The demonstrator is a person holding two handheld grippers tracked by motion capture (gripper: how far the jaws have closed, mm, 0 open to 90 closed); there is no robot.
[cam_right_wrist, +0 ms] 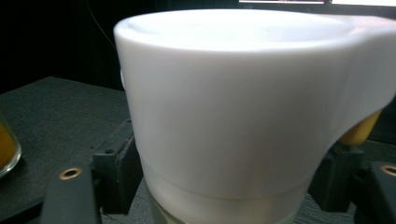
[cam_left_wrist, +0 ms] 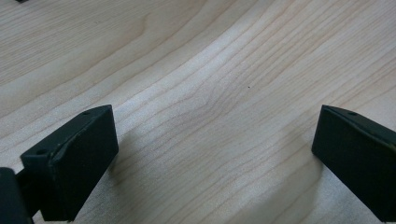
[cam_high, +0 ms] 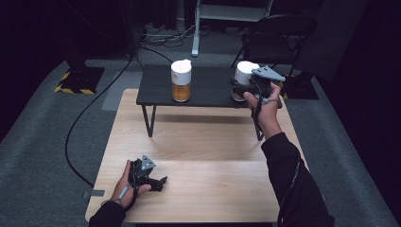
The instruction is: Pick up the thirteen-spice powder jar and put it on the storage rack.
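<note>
Now, from the high view: right gripper (cam_high: 242,88) up at the right-hand white-lidded jar (cam_high: 243,75) on the small black table (cam_high: 208,87), a second jar of amber liquid (cam_high: 181,80) well apart to its left; left gripper (cam_high: 158,182) low over the wooden table (cam_high: 198,189). Left gripper view: jaws spread wide, bare wood between. Right gripper view: jaws flanking the jar just below its white lid (cam_right_wrist: 233,102), whether pressing or just clear impossible to tell.

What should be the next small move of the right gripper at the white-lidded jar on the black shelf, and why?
Probably draw the right gripper straight back from the white-lidded jar. The jar stands on the black shelf with the jaws on either side of it, seemingly loosened, so a straight retreat should avoid tipping it. The left gripper rests open on the wooden table.
</note>
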